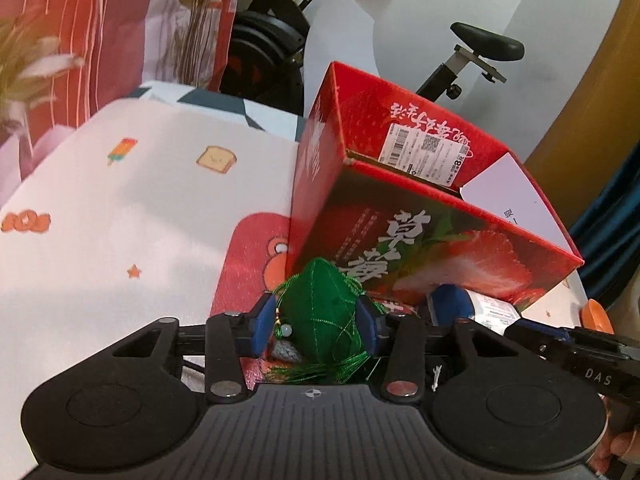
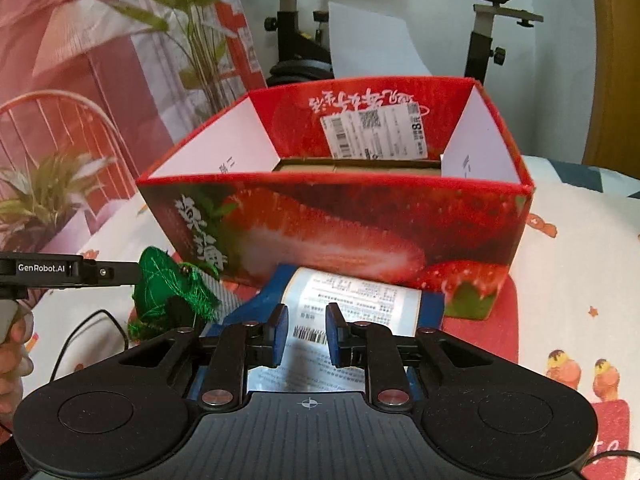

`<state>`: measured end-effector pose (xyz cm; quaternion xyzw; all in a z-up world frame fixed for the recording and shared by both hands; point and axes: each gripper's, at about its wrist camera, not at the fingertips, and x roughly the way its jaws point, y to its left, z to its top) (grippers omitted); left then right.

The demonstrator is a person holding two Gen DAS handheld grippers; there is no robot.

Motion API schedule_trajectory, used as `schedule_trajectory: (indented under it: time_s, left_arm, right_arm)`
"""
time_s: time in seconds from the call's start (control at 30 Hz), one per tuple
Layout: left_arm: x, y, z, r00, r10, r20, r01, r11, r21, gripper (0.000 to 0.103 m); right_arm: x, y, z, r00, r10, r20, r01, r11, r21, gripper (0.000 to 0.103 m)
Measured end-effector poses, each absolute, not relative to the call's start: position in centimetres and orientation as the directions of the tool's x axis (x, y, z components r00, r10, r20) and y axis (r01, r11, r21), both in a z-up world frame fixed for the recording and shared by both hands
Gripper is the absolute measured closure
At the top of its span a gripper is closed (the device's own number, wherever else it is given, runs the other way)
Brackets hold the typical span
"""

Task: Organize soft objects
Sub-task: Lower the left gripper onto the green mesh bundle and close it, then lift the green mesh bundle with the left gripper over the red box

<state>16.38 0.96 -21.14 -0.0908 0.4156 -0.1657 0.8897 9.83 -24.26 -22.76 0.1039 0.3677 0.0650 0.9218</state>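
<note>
A green tasselled sachet point(image 1: 320, 308) sits between the blue pads of my left gripper point(image 1: 318, 322), which is shut on it just in front of the red strawberry box point(image 1: 440, 248). From the right wrist view the same sachet point(image 2: 160, 284) is at the box's left front corner. A blue and white labelled packet point(image 2: 352, 296) lies on the table against the front of the open box point(image 2: 340, 232). My right gripper point(image 2: 306, 328) is over this packet with its pads a narrow gap apart. I cannot tell whether they pinch it.
The table wears a white cloth with cartoon prints point(image 1: 140, 200) and a red mat point(image 2: 480, 332) under the box. An exercise bike point(image 2: 488, 20) and a white wall stand behind. Potted plants point(image 2: 44, 196) and a red wire chair are at the left. A hand point(image 2: 12, 344) holds the left gripper.
</note>
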Motion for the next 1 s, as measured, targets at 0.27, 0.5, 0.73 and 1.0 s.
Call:
schedule_trajectory:
  time_s: [0.27, 0.5, 0.73, 1.0]
  left_arm:
    - [16.9, 1.4, -21.7, 0.582, -0.424, -0.694, 0.238, 0.905, -0.353, 0.065]
    - [17.6, -0.1, -22.9, 0.559, -0.412, -0.72, 0.242, 0.911, -0.334, 0.056]
    - [17.8, -0.6, -23.6, 0.544, -0.403, -0.736, 0.239, 0.915, -0.325, 0.051]
    - [18.4, -1.3, -23.6, 0.534, -0.39, -0.751, 0.242, 0.921, -0.306, 0.049]
  right_arm:
    - [10.8, -23.5, -22.9, 0.707, 0.217, -0.673, -0.064, 0.968, 0.244, 0.075]
    - [11.0, -24.0, -23.0, 0.708, 0.217, -0.672, -0.051, 0.965, 0.258, 0.073]
    - [10.9, -24.4, -23.6, 0.702, 0.226, -0.675, -0.04, 0.959, 0.28, 0.07]
    - [10.9, -24.3, -23.5, 0.703, 0.237, -0.67, -0.046, 0.956, 0.29, 0.069]
